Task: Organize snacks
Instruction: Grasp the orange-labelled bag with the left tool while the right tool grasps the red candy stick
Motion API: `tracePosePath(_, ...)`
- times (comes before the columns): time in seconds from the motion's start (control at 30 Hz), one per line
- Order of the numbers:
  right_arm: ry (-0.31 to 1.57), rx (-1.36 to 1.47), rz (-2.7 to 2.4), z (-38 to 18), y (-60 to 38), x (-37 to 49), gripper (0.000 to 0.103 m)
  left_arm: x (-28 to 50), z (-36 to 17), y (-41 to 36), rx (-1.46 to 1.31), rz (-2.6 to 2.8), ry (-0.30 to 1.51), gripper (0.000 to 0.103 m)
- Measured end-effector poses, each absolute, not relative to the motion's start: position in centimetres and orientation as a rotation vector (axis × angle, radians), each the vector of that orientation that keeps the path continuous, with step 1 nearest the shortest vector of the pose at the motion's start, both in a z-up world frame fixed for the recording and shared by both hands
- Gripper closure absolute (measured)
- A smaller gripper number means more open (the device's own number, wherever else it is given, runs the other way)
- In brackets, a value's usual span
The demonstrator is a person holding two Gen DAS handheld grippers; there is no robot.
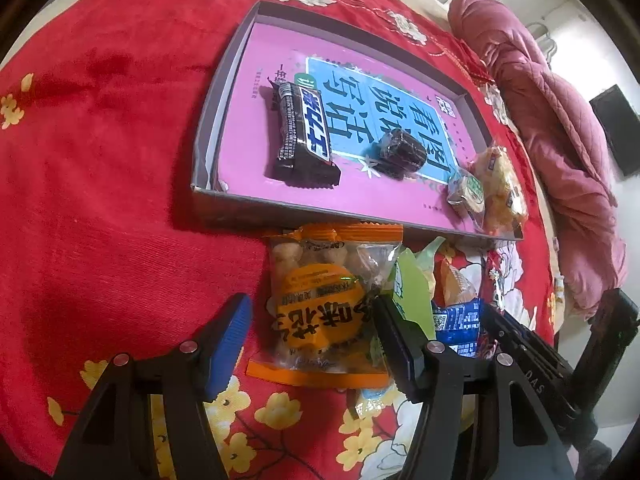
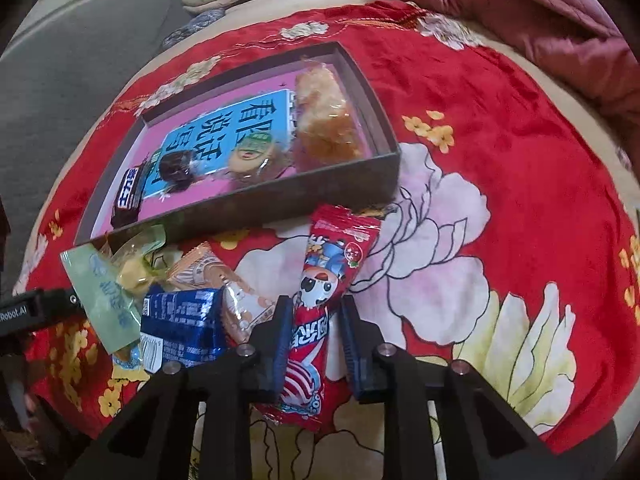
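Nearest the right wrist camera, a red packet (image 2: 320, 312) is pinched between the pads of the right hand-held gripper (image 2: 316, 340), whose jaws are drawn in close on its wrapper; the packet lies on the red cloth (image 2: 500, 128), just near of the box (image 2: 280, 200). Nearest the left wrist camera, an orange packet (image 1: 324, 308) lies between the widely spread jaws of the left hand-held gripper (image 1: 312, 332); its right pad seems to be at the packet's edge, its left pad stands clear, and nothing is held. Between the two packets a green packet (image 2: 104, 300), a blue packet (image 2: 180, 328) and a clear-wrapped snack (image 2: 240, 300) are heaped. In the box a chocolate bar (image 1: 302, 136), a dark round sweet (image 1: 400, 152), a small biscuit (image 1: 466, 196) and a yellow pastry (image 1: 500, 188) are already laid. The step in hand is judged to be the pick-up of the red packet. Next, it would need to be lifted over the box's near wall and released in a bare spot, while the left jaws are closed on the orange packet.
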State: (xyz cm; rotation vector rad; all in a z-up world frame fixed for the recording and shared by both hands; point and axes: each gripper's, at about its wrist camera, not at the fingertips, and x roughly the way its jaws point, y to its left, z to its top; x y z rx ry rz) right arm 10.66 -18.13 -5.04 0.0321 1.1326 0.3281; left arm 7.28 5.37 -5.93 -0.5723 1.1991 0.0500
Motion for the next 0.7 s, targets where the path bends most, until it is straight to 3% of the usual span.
tracePosePath(0.23, 1.134, 0.079, 0.349, -5.1, -18.5, 10.8, 0.083, 7.4, -6.5, 5.7, -0.607, 0.045, 1.186, 0.038)
tracePosePath(0.4, 1.135, 0.106, 0.356, -5.1, -19.0, 10.8, 0.084, 7.3, -7.0, 6.2, -0.678, 0.019, 1.163, 0.051)
tracePosePath(0.7, 1.130, 0.154, 0.380, -5.1, -19.6, 10.8, 0.086, 6.9, -6.8, 6.3, -0.704, 0.002, 1.136, 0.056)
